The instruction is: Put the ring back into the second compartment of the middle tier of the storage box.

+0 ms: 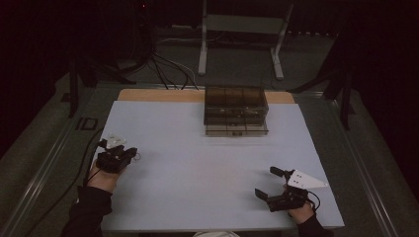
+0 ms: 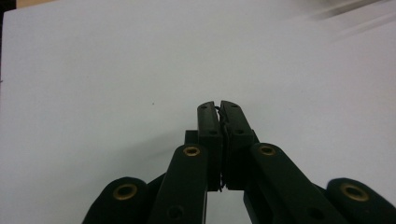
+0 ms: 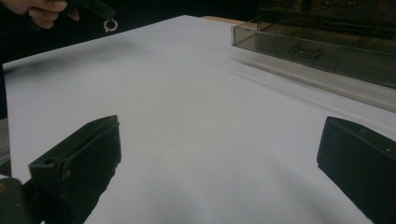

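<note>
The left gripper (image 1: 132, 154), near the tabletop's left edge, has its jaws pinched on a small ring (image 3: 110, 24) by only a sliver, so a jolt could drop it, while the right gripper (image 1: 269, 183) gapes apart near the front-right corner.

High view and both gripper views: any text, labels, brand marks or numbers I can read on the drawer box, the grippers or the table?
None can be read.
Smoky clear plastic drawer box: no label shows.
Left gripper, shut on a small ring: plain black jaws, no marking.
Right gripper, open: grey three-cornered plate bears dark dots, no legible characters.
White table sheet: blank.
</note>
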### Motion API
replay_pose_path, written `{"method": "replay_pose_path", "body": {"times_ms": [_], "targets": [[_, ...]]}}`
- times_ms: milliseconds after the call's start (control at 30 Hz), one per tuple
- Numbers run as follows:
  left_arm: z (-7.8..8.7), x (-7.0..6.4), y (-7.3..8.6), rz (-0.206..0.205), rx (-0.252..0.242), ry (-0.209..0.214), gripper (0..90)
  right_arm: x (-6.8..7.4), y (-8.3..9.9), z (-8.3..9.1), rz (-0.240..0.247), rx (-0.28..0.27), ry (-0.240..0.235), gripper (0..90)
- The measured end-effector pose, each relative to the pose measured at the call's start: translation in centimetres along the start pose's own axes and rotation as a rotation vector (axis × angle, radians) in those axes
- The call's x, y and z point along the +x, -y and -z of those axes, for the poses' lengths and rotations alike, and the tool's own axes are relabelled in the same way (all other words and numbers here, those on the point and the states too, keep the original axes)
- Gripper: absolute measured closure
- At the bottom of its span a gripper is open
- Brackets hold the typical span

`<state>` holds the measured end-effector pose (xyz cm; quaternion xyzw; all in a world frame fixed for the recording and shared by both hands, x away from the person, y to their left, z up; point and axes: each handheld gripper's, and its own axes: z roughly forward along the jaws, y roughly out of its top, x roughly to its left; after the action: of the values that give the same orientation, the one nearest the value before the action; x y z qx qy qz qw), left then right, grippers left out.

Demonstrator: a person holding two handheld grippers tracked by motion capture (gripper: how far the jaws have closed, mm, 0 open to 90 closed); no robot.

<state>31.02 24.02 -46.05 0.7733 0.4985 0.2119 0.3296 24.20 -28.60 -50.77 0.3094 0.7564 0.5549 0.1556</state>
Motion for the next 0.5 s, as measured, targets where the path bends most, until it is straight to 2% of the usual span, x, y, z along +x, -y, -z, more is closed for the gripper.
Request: {"method": "replay_pose_path", "body": {"times_ms": [500], "targets": [[-0.7, -1.9, -1.8, -0.041, -0.018, 0.044, 90.0, 0.0, 0.0, 0.1, 0.002, 0.002, 0.000, 0.0]]}}
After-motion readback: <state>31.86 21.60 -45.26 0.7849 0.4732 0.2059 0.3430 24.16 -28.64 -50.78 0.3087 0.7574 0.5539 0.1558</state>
